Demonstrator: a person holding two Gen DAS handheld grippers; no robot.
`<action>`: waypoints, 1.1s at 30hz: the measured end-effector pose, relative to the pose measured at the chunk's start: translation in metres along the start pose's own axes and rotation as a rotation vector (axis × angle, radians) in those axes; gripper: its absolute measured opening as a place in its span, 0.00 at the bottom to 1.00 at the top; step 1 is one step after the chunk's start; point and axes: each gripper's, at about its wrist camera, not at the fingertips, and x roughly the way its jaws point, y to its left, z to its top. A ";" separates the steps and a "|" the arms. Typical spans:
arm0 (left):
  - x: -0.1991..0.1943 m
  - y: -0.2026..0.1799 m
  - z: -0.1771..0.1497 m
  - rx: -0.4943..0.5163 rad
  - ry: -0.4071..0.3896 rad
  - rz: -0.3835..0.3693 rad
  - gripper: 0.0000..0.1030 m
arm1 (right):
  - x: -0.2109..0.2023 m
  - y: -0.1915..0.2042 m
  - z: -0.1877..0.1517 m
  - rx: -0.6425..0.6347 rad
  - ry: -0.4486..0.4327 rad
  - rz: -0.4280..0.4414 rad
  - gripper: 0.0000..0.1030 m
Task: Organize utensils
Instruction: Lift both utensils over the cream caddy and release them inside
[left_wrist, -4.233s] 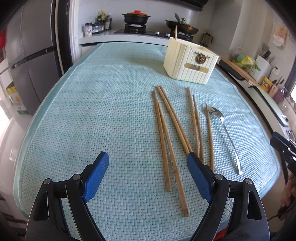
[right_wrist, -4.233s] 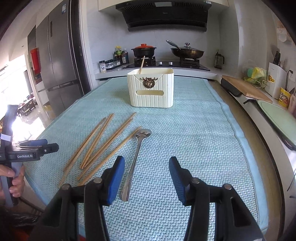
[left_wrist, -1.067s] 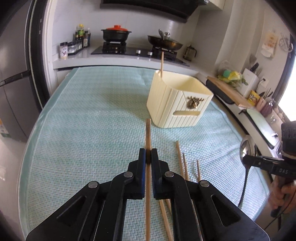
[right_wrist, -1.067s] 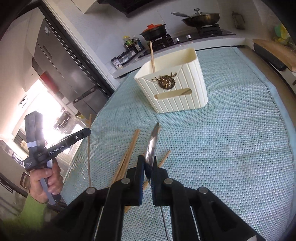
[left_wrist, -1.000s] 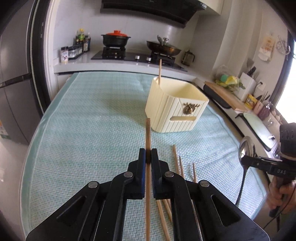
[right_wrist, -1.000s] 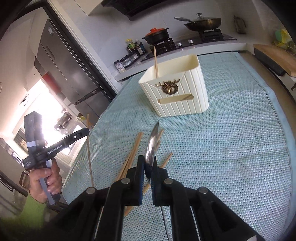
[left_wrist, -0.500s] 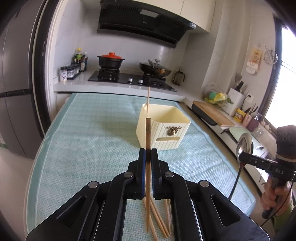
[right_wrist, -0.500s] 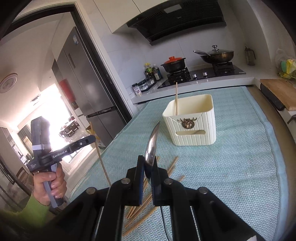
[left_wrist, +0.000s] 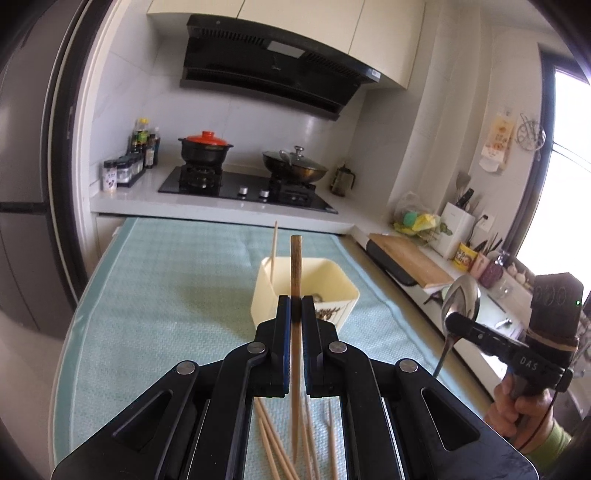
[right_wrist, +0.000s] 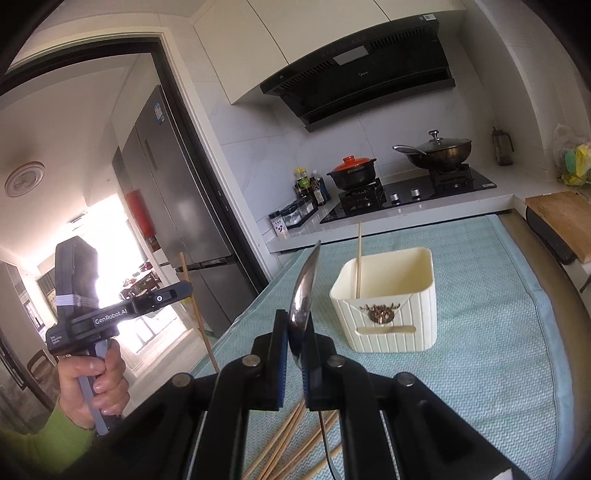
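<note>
Kitchen table under teal cloth (left_wrist: 177, 306). Loose chopsticks (left_wrist: 273, 439) nearest. Left gripper (left_wrist: 294, 310) clamps one chopstick (left_wrist: 295, 266), right gripper (right_wrist: 294, 332) clamps spoon (right_wrist: 304, 284), both raised upright, likely for dropping into cream holder (right_wrist: 391, 306) beyond.

seven chopsticks (left_wrist: 295, 280), one spoon (right_wrist: 303, 291), one holder (right_wrist: 391, 317)

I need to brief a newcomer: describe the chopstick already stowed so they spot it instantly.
Find the teal mat, then the cream ribbed holder on it. The stowed chopstick stands alone inside, against its corner, poking above the rim; the others lie flat on the mat.
</note>
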 end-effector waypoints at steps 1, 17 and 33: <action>0.003 -0.002 0.010 0.005 -0.009 -0.006 0.03 | 0.004 0.000 0.008 -0.011 -0.006 -0.004 0.06; 0.119 -0.036 0.141 0.082 -0.088 0.067 0.03 | 0.093 -0.026 0.137 -0.120 -0.230 -0.007 0.06; 0.265 -0.021 0.075 0.049 0.115 0.148 0.03 | 0.223 -0.136 0.077 0.061 0.139 -0.122 0.06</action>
